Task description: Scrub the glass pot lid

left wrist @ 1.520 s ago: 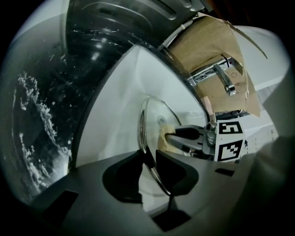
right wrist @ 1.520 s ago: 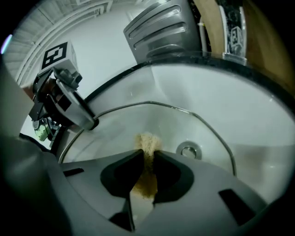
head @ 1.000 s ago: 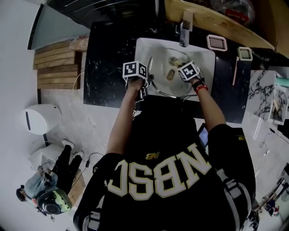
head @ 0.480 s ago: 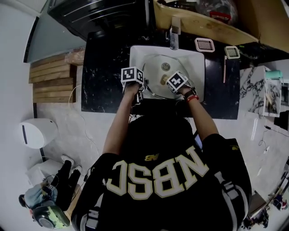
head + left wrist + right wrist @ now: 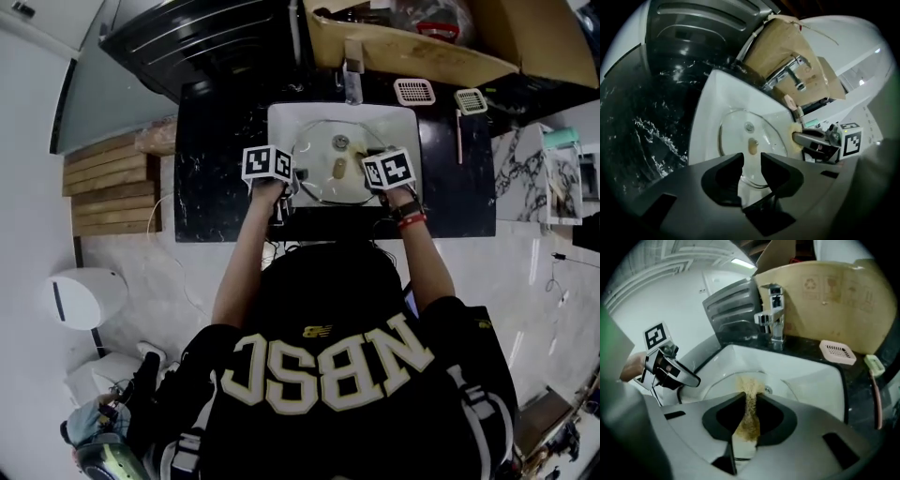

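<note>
1. Head view: even, bright light; the white rectangular ceramic sink point(image 5: 281, 122) glares against the glossy black marble counter point(image 5: 216, 178).
2. Both gripper views: strong fisheye bending, black corners, dim blurred foreground.

lid: round clear glass pot lid point(image 5: 323, 176), metal-rimmed, tan-knobbed, lying just left of right gripper point(image 5: 750, 393) | scrubber: tan sponge point(image 5: 749, 411), clamped in that gripper's jaws

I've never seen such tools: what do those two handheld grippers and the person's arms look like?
Both the left gripper and right gripper have grey bodies, black scooped jaws and a white cube of black square markers. The person wears a black short-sleeved jersey and a red wristband.
</note>
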Action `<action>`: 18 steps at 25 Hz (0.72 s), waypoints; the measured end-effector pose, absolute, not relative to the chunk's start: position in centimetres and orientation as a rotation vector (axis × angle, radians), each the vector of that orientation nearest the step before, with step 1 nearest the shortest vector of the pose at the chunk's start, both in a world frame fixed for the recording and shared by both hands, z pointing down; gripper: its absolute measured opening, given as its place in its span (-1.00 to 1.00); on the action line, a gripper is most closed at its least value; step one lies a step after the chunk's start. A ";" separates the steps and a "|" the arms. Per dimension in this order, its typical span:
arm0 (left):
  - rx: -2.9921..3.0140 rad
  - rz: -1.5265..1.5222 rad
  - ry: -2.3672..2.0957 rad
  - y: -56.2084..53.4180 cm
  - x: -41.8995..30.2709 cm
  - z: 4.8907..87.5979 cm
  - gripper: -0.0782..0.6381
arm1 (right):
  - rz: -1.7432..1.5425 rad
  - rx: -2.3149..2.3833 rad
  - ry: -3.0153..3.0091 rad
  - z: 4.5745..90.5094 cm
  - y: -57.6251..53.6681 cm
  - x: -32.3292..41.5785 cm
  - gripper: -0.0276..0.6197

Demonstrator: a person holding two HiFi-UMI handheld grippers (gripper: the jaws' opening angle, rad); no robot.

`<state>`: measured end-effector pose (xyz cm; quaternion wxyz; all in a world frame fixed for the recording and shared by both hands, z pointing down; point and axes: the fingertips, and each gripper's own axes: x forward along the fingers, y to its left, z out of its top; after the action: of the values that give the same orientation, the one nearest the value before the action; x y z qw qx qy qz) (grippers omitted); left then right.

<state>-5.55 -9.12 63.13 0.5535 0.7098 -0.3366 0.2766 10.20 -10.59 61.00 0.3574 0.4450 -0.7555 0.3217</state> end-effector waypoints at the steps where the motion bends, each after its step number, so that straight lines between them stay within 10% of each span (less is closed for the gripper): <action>1: 1.705 0.607 -0.784 -9.5 -5.2 61.8 -0.40 | 0.859 1.193 -1.972 59.9 -10.7 10.4 -0.69; 18: 2.478 0.178 -1.293 -18.5 -5.2 39.7 -0.69 | 0.352 1.743 -2.221 41.3 -14.4 12.4 -0.70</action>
<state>-5.21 -18.46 39.67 0.1694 0.8719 -0.4551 0.0627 12.44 -14.37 41.33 0.1478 0.6060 -0.7720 0.1224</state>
